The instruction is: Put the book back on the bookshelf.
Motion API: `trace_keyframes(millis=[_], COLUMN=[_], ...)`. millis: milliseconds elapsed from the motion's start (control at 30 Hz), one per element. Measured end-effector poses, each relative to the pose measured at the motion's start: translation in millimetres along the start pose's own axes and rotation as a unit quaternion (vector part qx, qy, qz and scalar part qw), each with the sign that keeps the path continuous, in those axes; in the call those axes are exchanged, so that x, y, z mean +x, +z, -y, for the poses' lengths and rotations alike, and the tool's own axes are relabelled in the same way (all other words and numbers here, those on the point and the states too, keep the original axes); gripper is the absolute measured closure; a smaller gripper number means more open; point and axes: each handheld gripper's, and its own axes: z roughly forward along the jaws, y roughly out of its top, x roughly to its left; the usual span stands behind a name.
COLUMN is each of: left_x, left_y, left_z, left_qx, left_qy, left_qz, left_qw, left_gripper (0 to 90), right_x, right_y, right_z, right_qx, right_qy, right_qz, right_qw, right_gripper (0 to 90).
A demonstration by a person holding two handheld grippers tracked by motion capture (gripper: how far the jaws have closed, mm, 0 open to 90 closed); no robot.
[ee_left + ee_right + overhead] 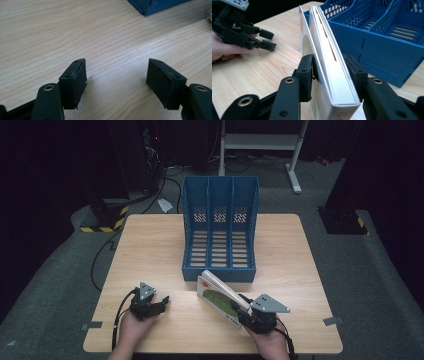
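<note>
Gripping a white book [220, 296] on edge between my right gripper's [250, 316] fingers [305, 72], just before the blue three-slot file rack [220, 227] mid-worktop [150, 245]. My left gripper [159, 304], fingers spread wide and empty, rests apart on bare wood.

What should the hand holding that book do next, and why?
Probably lift the book and carry it forward over the blue file rack. The right gripper has its jaws clamped on the book, which stands tilted just before the rack's open compartments; the left gripper rests open.
</note>
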Motion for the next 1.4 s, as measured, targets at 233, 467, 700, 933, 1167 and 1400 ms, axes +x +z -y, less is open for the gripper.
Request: trace_keyframes(millis=[233, 467, 700, 933, 1167, 1400], left_x=[-0.4, -0.5, -0.6, -0.6, -0.9, -1.5], left_y=[-0.1, -0.1, -0.1, -0.3, -0.4, -0.3], left_z=[0.0, 0.1, 0.1, 0.0, 0.1, 0.1], left_qx=[0.000, 0.000, -0.001, 0.001, -0.001, -0.002], left_qy=[-0.001, -0.001, 0.001, 0.003, 0.007, 0.007], left_qz=[0.001, 0.001, 0.001, 0.003, 0.002, 0.005], left_qw=[1.0000, 1.0000, 1.0000, 1.0000, 1.0000, 1.0000], left_gripper=[32.5, 32.6, 32.9, 32.9, 33.2, 33.4], right_x=[-1.8, 0.4, 3.5, 8.5, 14.7, 16.1], right_y=[-2.5, -2.8, -2.4, -1.1, -1.4, -5.2], right_z=[-3.4, -5.0, -6.4, -7.0, -6.8, -12.2], right_qx=[0.005, 0.011, 0.016, 0.019, 0.019, 0.012], right_qy=[0.004, 0.003, -0.004, -0.016, -0.022, -0.018], right_qz=[-0.002, -0.007, -0.003, 0.002, 0.001, 0.001], right_qw=[1.0000, 0.9999, 0.9999, 0.9997, 0.9996, 0.9998], right_gripper=[67.1, 70.6, 69.8, 72.3, 75.1, 75.4])
